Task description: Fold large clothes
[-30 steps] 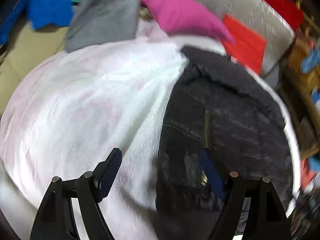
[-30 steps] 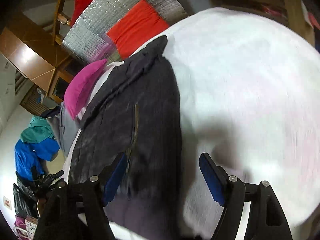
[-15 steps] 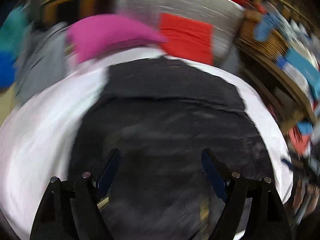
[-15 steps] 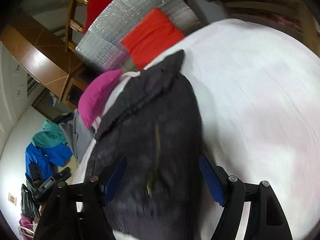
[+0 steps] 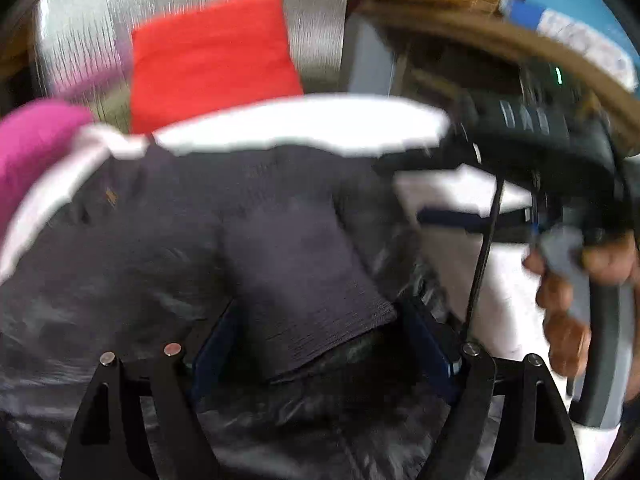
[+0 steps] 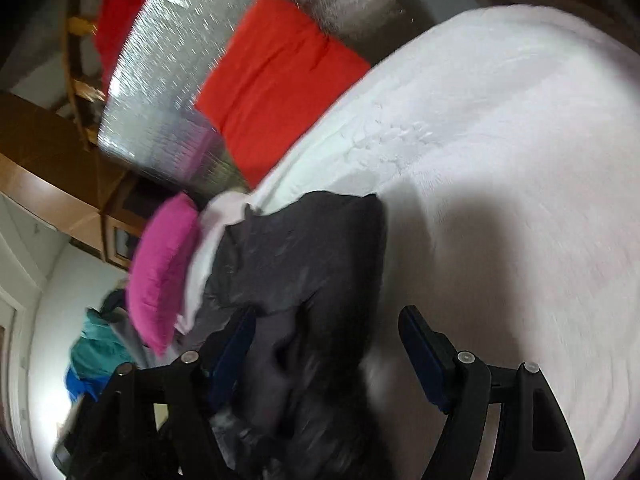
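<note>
the dark jacket (image 5: 168, 248) lies on the white bed (image 6: 500, 152), its long axis running from my claws toward the red cushion (image 5: 208, 60) at the far edge, ribbed cuff (image 5: 312, 300) pointing back at me. my left claw (image 5: 320, 352) stands wide astride that cuff; a second ago it hung over bare sheet beside the jacket. my right claw (image 6: 324, 348), wide too, has swung over the jacket's right edge.

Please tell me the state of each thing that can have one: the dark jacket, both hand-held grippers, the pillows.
dark jacket: lying on the white bed cover, ribbed cuff on top
left hand-held gripper: open, over the cuff
right hand-held gripper: open, empty
red pillow: leaning on the silver headboard
pink pillow: beside the jacket
</note>
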Demonstrator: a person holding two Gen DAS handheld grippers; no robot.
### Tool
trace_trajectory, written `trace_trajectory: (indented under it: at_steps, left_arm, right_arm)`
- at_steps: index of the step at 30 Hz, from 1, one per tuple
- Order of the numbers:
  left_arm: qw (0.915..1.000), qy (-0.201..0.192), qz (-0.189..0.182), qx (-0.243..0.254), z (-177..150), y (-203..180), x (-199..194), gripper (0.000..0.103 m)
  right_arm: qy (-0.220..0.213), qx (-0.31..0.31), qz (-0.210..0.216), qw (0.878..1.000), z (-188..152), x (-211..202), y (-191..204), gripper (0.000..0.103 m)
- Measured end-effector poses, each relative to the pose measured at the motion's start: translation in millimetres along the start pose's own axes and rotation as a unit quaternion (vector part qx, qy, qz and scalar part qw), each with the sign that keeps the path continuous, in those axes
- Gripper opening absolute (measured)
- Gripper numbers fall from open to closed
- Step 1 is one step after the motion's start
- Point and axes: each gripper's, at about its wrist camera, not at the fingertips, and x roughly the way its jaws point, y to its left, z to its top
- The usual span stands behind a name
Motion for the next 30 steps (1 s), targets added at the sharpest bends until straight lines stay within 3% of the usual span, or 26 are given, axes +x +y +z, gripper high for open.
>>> trace_trajectory:
  at_steps: [1,2,3,6,9,12,15,16,17,19,24,27,30]
  left_arm:
    - [0.9999,-0.008,0.005,0.011,-2,-3,3,0.083]
    - [0.9997,-0.011,0.01,0.021,-3,-5,3,0.083]
    - [0.9996,-0.01,0.009,0.024,-3,-6,4,0.083]
    - [0.9994,-0.009,0.007,0.032,-4,-4,7,0.083]
    - [0.9989,-0.012,0.016,0.043,-7,-8,9,0.083]
    - [0.9989,-0.012,0.015,0.043,-2,-9,12,0.083]
    - [0.999,-0.02,0.008,0.039,-1,-6,10,0.083]
    - [0.9991,-0.026,0.001,0.033,0,-3,6,0.083]
    - [0.9992,-0.03,-0.005,0.027,1,0,1,0.083]
    - [0.9993,-0.027,-0.019,0.017,1,5,-15,0.083]
    - [0.9964,-0.076,-0.032,0.016,-23,33,-112,0.083]
    - [0.9954,-0.095,-0.012,0.001,-59,72,-171,0.083]
    - [0.994,-0.095,0.027,-0.047,-112,131,-229,0.084]
  right_arm:
    - [0.014,-0.008,-0.004,1.0,5,12,-1,0.068]
    - [0.024,-0.023,-0.007,0.999,7,20,3,0.021]
    - [0.035,-0.042,-0.017,0.998,9,26,10,0.013]
    - [-0.006,-0.095,-0.051,0.994,17,19,30,0.01]
    - [0.01,-0.093,-0.101,0.991,15,41,18,0.01]
    - [-0.018,-0.063,-0.064,0.996,14,31,10,0.013]
    - [-0.043,-0.022,-0.049,0.998,12,6,4,0.044]
    - [-0.057,-0.009,-0.041,0.998,9,-7,3,0.06]
    - [-0.073,0.002,-0.032,0.997,3,-23,2,0.066]
    - [-0.076,-0.004,-0.025,0.997,-11,-45,7,0.066]
    - [-0.059,-0.051,0.003,0.997,-89,-120,21,0.066]
    - [-0.032,-0.074,0.022,0.996,-160,-160,25,0.066]
    - [-0.011,-0.09,0.023,0.996,-231,-183,29,0.067]
